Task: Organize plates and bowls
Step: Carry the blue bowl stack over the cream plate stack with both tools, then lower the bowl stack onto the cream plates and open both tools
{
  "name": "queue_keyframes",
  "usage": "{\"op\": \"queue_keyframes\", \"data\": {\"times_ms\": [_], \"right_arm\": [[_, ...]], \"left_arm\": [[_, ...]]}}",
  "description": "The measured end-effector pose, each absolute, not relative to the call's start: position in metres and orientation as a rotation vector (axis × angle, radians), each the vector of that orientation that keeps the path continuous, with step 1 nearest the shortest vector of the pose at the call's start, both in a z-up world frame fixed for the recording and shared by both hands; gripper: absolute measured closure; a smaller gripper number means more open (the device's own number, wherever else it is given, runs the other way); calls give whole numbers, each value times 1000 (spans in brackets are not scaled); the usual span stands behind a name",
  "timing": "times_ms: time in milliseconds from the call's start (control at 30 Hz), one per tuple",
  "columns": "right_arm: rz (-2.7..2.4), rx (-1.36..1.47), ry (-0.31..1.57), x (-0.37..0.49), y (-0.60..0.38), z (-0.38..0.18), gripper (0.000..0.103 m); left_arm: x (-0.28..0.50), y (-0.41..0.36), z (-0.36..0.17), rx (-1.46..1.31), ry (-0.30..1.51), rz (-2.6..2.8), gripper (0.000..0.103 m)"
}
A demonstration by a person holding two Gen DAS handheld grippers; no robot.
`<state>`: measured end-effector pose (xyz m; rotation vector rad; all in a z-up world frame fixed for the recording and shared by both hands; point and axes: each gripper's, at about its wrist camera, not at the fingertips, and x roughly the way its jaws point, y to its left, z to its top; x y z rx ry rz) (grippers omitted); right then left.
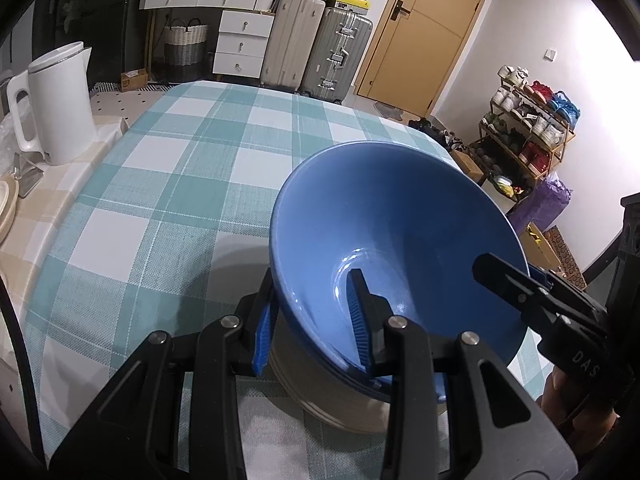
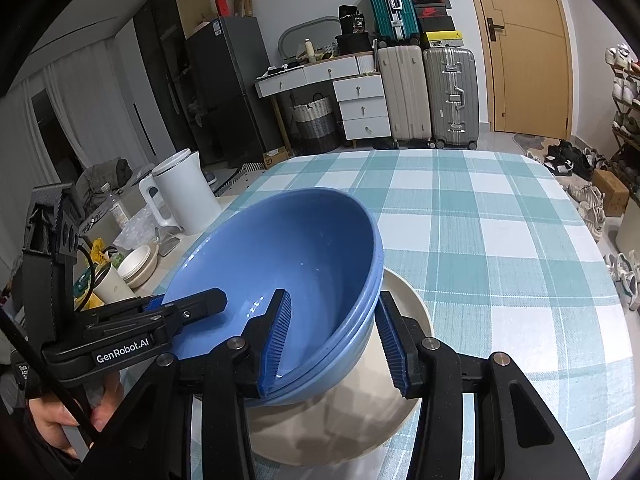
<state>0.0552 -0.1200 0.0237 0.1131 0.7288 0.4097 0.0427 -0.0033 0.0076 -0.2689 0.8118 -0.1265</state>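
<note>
We work over a table (image 2: 500, 240) under a teal checked cloth, a white kettle (image 2: 182, 194) at its far left edge and suitcases beyond. The blue bowl (image 2: 280, 264), seemingly nested bowls, sits tilted on the stack of pale plates (image 2: 344, 420) near us. Our left gripper (image 1: 312, 324) straddles the bowl's left rim, one pad inside, one outside, apparently clamped. Our right gripper (image 2: 334, 344) straddles the right rim, outer finger seemingly just clear, so grip uncertain. Both reach forward, the bowl between them, equally near.
</note>
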Motion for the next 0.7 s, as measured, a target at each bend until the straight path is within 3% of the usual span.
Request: {"op": "queue_keyframes", "data": {"times_ms": [700], "right_arm": [[359, 153, 727, 81, -137, 19, 58]], "left_arm": [[78, -23, 9, -211, 805, -158, 73]]}}
